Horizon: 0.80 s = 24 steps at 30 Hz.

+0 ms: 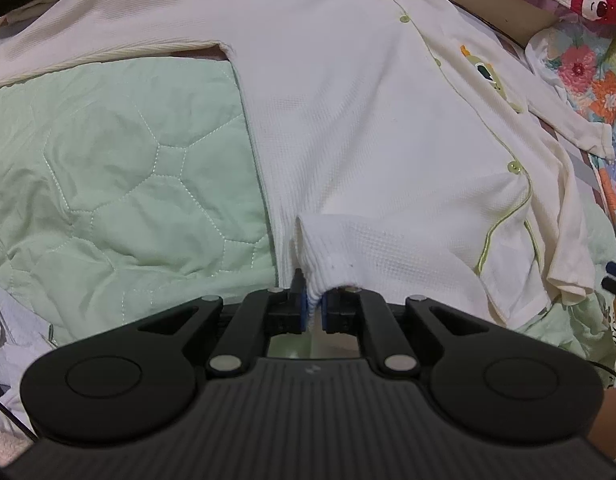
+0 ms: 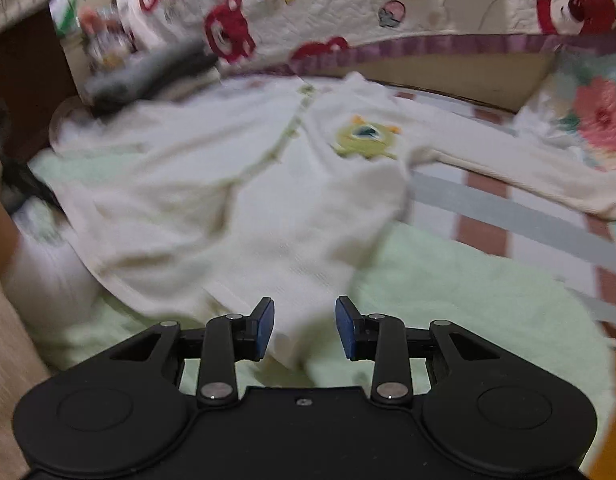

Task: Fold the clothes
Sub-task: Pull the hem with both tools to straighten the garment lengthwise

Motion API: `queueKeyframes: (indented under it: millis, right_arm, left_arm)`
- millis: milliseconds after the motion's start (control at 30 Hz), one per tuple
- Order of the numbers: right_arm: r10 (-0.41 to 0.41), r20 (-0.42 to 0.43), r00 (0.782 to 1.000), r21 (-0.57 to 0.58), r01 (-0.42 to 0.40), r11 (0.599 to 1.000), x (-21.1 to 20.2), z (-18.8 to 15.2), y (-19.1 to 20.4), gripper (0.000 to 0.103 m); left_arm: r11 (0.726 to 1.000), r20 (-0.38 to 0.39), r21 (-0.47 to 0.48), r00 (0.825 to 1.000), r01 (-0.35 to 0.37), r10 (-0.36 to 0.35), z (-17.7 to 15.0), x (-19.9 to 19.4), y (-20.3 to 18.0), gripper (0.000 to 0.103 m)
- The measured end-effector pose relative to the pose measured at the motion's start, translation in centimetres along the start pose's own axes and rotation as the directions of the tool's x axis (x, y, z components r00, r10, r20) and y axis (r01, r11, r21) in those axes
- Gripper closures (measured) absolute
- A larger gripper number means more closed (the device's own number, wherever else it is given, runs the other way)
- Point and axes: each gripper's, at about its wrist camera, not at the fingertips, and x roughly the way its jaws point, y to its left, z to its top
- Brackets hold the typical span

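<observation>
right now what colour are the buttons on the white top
Pale lime green buttons on the white top, clearest in the left wrist view.

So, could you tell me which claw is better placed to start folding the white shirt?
Left. The left claw is shut on the white shirt at its hem, while the right claw is open, holding nothing.

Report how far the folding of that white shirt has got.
Done: the white button-up shirt lies spread face up on the green quilted pad, both sleeves still out, no fold made.
In hand: the left gripper is shut on the bottom hem; the right gripper is open at the hem, gripping nothing.
Left: every fold.
</observation>
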Motion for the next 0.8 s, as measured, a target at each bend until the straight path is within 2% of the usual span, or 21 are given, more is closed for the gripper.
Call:
queueKeyframes:
  millis: [67,133,167,233,333,400,567,667,733,800]
  right_arm:
    - [0.003,-0.023,1.0,-0.065,-0.004,0.998,0.3,-0.3,1.1,0.064]
    - [-0.003,-0.036,0.999,-0.141,-0.002,0.99,1.0,-0.4,2.6,0.057]
    - [-0.02,-0.037,0.999,-0.177,0.014,0.984,1.4,-0.4,3.4,0.053]
    - [-0.104,-0.017,0.994,-0.226,0.097,0.969,2.3,-0.4,4.4,0.053]
    - [-0.163,-0.014,0.987,-0.251,0.154,0.956,3.4,-0.3,4.3,0.056]
    - [-0.171,-0.005,0.985,-0.259,0.164,0.952,3.3,-0.4,4.2,0.07]
    - [-0.081,0.017,0.997,-0.261,0.082,0.962,3.2,-1.2,4.7,0.069]
    - [-0.152,0.035,0.988,-0.329,0.155,0.931,4.8,-2.1,5.7,0.069]
    - [-0.162,0.075,0.984,-0.309,0.177,0.934,4.7,-1.7,5.5,0.073]
    - [-0.162,0.157,0.974,-0.206,0.193,0.959,2.8,-0.7,4.1,0.103]
  left_arm:
    - [1.0,0.0,0.001,1.0,-0.006,0.006,0.0,0.0,-0.2,0.097]
    - [1.0,0.0,0.002,1.0,-0.01,0.01,0.0,-0.1,-0.2,0.097]
    - [1.0,-0.001,0.001,1.0,-0.012,0.012,0.0,-0.1,-0.3,0.097]
    - [1.0,-0.004,-0.004,1.0,-0.016,0.016,0.0,-0.3,-0.1,0.096]
    - [0.999,-0.002,-0.013,0.999,-0.032,0.032,-0.2,-0.8,0.4,0.096]
    - [0.999,0.008,-0.031,1.0,-0.02,0.02,-0.3,-1.1,0.9,0.096]
    - [0.999,0.017,-0.036,1.0,-0.004,0.004,-0.3,-0.6,1.0,0.096]
    - [1.0,0.034,-0.01,0.999,-0.019,0.019,-0.3,-0.1,0.5,0.096]
    - [0.999,0.066,-0.001,0.997,-0.034,0.034,-0.5,-0.6,0.2,0.098]
    - [1.0,0.106,-0.029,0.994,-0.012,0.015,-0.9,-2.1,0.4,0.099]
